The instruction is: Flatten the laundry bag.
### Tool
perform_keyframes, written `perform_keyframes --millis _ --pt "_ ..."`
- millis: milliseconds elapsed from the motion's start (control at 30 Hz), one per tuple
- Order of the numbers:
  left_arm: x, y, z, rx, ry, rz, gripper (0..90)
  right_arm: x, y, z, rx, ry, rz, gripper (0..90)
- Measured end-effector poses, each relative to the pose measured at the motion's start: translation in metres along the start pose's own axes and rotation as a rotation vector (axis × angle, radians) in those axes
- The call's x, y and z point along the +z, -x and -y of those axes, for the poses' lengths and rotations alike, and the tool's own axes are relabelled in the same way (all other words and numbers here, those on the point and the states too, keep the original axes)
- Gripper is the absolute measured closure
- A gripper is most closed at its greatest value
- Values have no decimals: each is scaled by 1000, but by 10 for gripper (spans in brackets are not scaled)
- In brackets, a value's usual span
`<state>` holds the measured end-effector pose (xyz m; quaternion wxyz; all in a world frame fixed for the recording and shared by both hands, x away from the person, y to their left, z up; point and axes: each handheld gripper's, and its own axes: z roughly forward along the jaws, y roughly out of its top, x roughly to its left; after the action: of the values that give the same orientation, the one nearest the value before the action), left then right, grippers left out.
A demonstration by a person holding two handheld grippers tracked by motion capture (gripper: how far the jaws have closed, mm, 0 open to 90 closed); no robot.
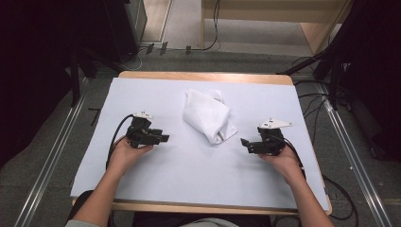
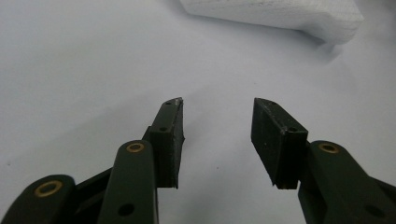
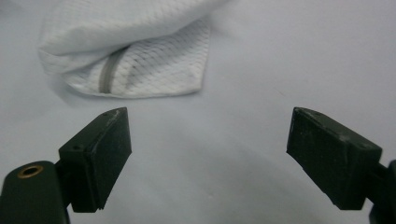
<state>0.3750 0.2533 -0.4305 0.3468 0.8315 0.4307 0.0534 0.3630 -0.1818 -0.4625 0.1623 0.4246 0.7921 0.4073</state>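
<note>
A crumpled white mesh cloth point(image 1: 209, 115) lies in a folded heap on the white-covered worktop point(image 1: 189, 161), towards its far middle. The left tongs point(image 1: 163, 138) rest to the cloth's left, spread, nothing between them. The right tongs point(image 1: 244, 142) sit just right of the cloth's near corner, spread wide and empty, pointing at it

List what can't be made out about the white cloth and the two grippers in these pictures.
- White cloth: its underside and inner layers, hidden by its own folds in the high view.
- White cloth: cut off by the top edge in the left gripper view.
- Grey strip on the cloth: too blurred to identify in the right gripper view.
- Left gripper and right gripper: jaws too small in the high view.
</note>
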Motion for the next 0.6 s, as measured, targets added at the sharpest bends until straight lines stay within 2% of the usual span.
perform_keyframes --millis 100,167,233,300,333,367,433,500,600 --pt "0 -1 -1 -8 3 2 564 -2 -3 -2 -12 12 8 143" --pt "0 -3 -1 -34 -2 21 565 -4 -4 -3 -10 13 3 143" --pt "1 -4 -2 -45 -18 13 574 -6 -6 -3 2 11 5 179" --pt "1 -4 -3 -42 -20 11 572 -6 -5 -3 7 7 -3 208" --pt "1 -4 -3 -37 -22 13 562 -6 -5 -2 18 -3 -23 256" --pt "0 -5 -4 -21 -21 13 544 -6 -4 -2 20 -7 -29 271" --pt "0 -6 -5 -16 -21 8 504 -7 -4 -2 28 -12 -40 306" --pt "0 -7 -5 -12 -20 7 439 -8 -3 -2 39 -12 -47 336" --pt "-2 -8 -4 -6 -14 5 439 -10 -2 -2 44 -11 -39 360"
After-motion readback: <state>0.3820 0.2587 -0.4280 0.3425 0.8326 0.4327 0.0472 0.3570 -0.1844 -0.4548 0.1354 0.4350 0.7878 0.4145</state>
